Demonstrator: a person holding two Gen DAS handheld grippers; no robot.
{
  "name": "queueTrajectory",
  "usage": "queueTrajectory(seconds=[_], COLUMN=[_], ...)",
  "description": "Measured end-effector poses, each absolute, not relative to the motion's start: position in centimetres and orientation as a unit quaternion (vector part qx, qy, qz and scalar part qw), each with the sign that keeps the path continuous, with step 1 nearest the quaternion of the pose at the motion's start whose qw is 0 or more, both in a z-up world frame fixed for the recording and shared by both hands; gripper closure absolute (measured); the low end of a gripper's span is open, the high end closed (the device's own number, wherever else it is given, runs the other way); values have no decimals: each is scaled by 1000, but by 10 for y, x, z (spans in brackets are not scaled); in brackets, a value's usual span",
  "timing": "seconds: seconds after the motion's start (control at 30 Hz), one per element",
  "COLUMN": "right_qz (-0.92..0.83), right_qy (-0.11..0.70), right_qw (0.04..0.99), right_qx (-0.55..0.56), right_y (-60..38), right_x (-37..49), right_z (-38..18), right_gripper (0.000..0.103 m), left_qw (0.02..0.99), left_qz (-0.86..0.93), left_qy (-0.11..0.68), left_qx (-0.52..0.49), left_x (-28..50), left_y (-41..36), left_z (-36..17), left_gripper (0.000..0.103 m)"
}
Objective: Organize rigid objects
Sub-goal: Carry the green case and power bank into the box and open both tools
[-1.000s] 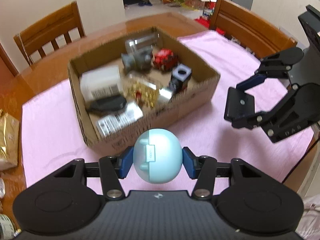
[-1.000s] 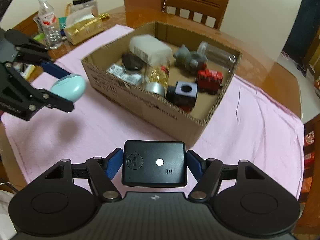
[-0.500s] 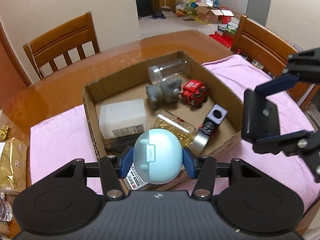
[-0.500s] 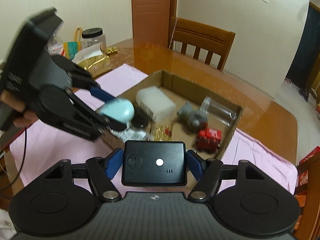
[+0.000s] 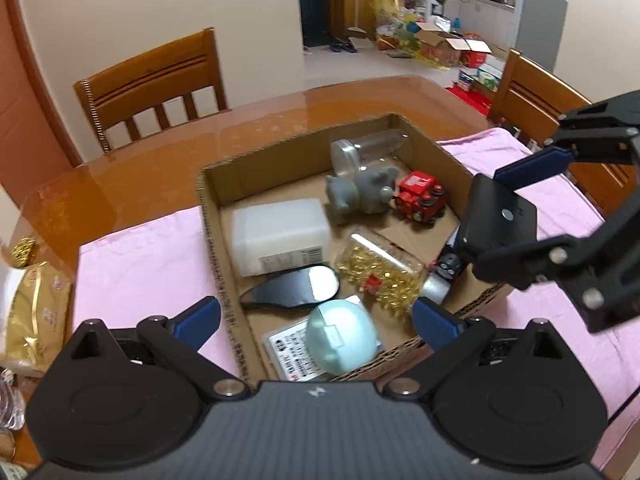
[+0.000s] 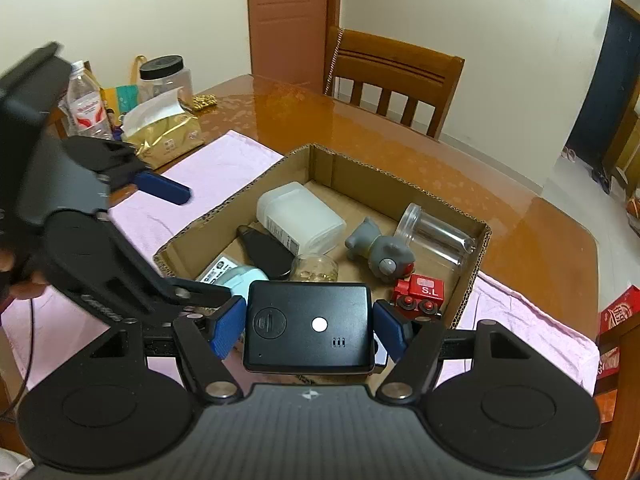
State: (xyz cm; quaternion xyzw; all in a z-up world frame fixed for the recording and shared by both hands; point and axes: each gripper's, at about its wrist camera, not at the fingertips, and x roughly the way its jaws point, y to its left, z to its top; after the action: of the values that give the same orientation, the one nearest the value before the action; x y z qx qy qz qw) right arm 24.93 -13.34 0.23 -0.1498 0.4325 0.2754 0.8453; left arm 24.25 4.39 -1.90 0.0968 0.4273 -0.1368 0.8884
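Note:
A cardboard box (image 5: pixel 212 216) on the pink cloth holds several rigid objects. My left gripper (image 5: pixel 316 318) is open above the box's near corner. The light blue egg-shaped case (image 5: pixel 342 336) lies free in the box below it, on a labelled packet; it also shows in the right wrist view (image 6: pixel 244 278). My right gripper (image 6: pixel 308 326) is shut on a black rectangular device (image 6: pixel 308 326) and holds it over the box's right side; the device shows in the left wrist view (image 5: pixel 496 220).
In the box lie a white container (image 5: pixel 280 236), a black mirror (image 5: pixel 296 290), a jar of gold beads (image 5: pixel 380 272), a grey toy (image 5: pixel 360 196), a red toy vehicle (image 5: pixel 420 198) and a clear jar (image 5: pixel 372 150). Bottles, a jar and a gold bag (image 6: pixel 168 136) stand left. Chairs surround the table.
My left gripper has opened and the blue case has dropped into the box. Both grippers have moved in over the box; the right still holds the black device.

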Motion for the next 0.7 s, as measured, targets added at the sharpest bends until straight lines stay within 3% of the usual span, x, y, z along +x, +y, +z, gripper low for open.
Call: queueTrajectory(seconds=[0.7], right_qz=[211], right_qy=[471], right_qw=[851], right_qx=[-97], right_y=[-59], right_x=[394], right_z=[-36], right_gripper=[29], left_qw=[936], left_qz=[-45], left_qy=[348], left_qx=[20], left_x=[208], left_y=[113], left_z=[15], left_gripper=[1])
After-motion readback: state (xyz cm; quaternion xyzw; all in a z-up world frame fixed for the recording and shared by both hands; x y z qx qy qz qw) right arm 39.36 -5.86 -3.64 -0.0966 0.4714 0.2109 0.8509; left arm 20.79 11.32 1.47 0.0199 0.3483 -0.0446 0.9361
